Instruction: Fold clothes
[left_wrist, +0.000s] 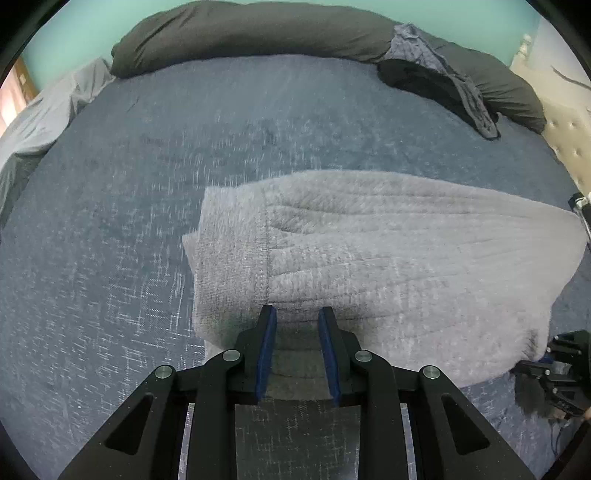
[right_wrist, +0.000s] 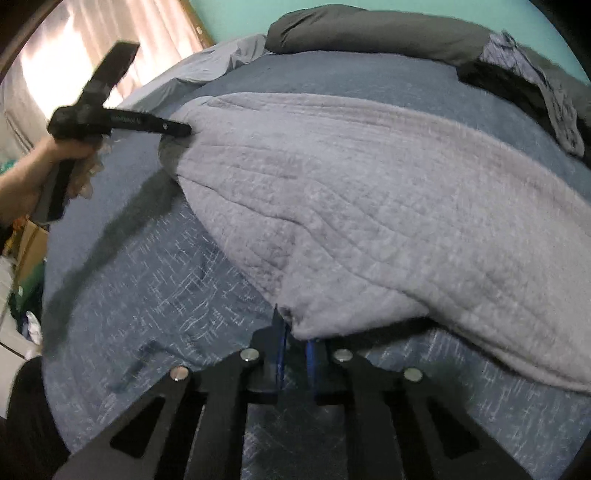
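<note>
Grey fleece garment lies spread on the blue bedspread, directly ahead of both tools. Left gripper: jaws part-open over the near hem beside the stitched seam; whether the pads pinch cloth, cannot tell. Right gripper: jaws clamped on the garment's near corner. Judgement: soft, thick, light, limp; best held at corners and hems. No containers in view.

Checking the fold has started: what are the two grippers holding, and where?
Both pinch the grey fleece garment: the left gripper holds its edge at the ribbed-band end, and the right gripper holds a corner at the opposite end.
</note>
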